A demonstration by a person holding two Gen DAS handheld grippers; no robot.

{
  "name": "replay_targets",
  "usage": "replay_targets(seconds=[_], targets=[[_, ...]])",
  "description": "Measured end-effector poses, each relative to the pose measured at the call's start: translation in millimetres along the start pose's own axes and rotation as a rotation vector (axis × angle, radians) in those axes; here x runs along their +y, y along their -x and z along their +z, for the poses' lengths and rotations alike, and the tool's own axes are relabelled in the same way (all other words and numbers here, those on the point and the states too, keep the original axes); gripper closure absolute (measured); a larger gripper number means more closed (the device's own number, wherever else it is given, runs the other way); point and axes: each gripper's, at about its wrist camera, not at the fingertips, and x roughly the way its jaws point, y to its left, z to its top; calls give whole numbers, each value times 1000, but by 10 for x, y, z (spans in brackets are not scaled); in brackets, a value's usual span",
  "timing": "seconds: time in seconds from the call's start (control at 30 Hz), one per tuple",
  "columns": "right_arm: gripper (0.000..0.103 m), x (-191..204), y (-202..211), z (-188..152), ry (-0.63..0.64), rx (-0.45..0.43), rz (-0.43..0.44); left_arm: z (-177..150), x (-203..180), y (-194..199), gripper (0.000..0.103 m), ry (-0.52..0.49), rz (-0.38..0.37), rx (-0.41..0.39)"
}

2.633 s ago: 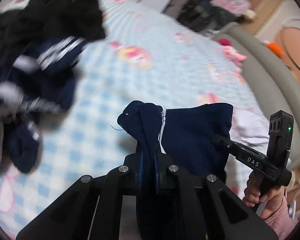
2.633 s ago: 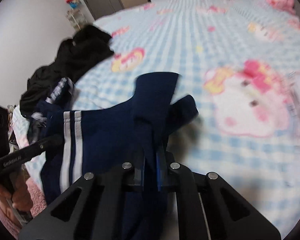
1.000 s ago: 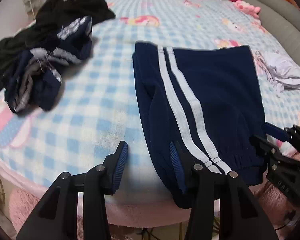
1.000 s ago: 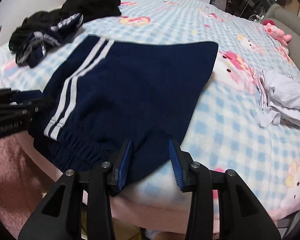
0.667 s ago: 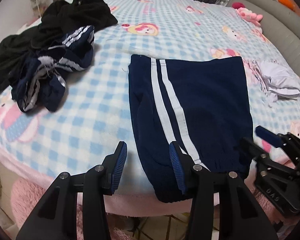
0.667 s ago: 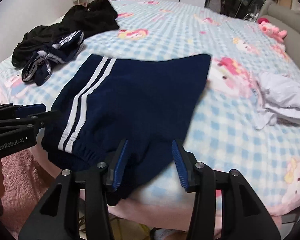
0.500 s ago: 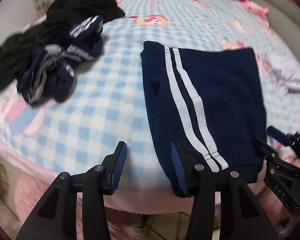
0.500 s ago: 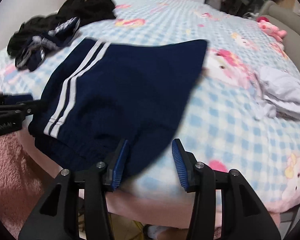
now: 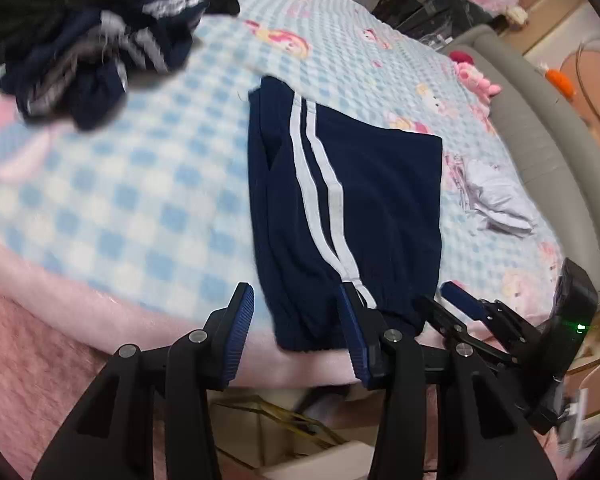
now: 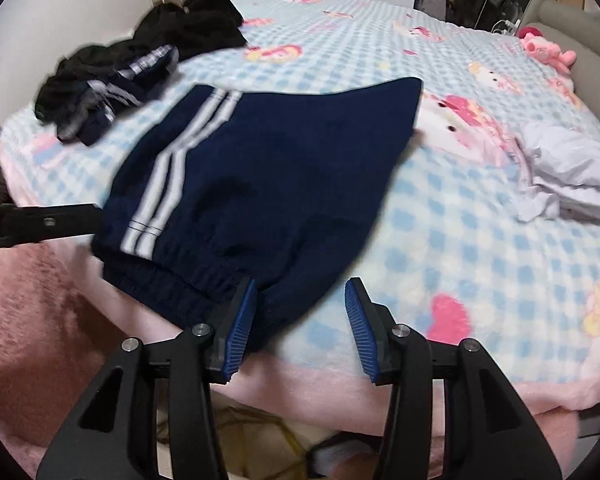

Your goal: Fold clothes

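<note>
Navy shorts (image 9: 364, 196) with two white side stripes lie flat on the checked blanket, waistband at the bed's near edge; they also show in the right wrist view (image 10: 268, 168). My left gripper (image 9: 296, 332) is open and empty, just off the waistband's left corner. My right gripper (image 10: 300, 320) is open and empty at the waistband's right corner, and shows in the left wrist view (image 9: 456, 312). The left gripper's finger shows at the left of the right wrist view (image 10: 40, 222).
A heap of dark and striped clothes (image 9: 100, 40) lies at the far left of the bed (image 10: 140, 56). A folded white garment (image 10: 568, 172) lies to the right. A pink plush toy (image 10: 544, 48) and grey headboard (image 9: 540, 128) are at the far right. The bed's pink edge (image 10: 340, 384) is just below.
Both grippers let go of the shorts, which now lie spread flat on the bed. Both have since pulled back to the bed's near edge, and the left view has swung left.
</note>
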Motion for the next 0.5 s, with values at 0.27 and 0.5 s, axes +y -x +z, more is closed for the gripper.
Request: replay_targets(seconds=[0.27,0.5], targets=[[51,-198,37,30,-86,10,193,-28,59,-117,60,54,-148,30],[55,12,-80,-14,-27,45,207,-105,172,-350,63,119,-227,60]])
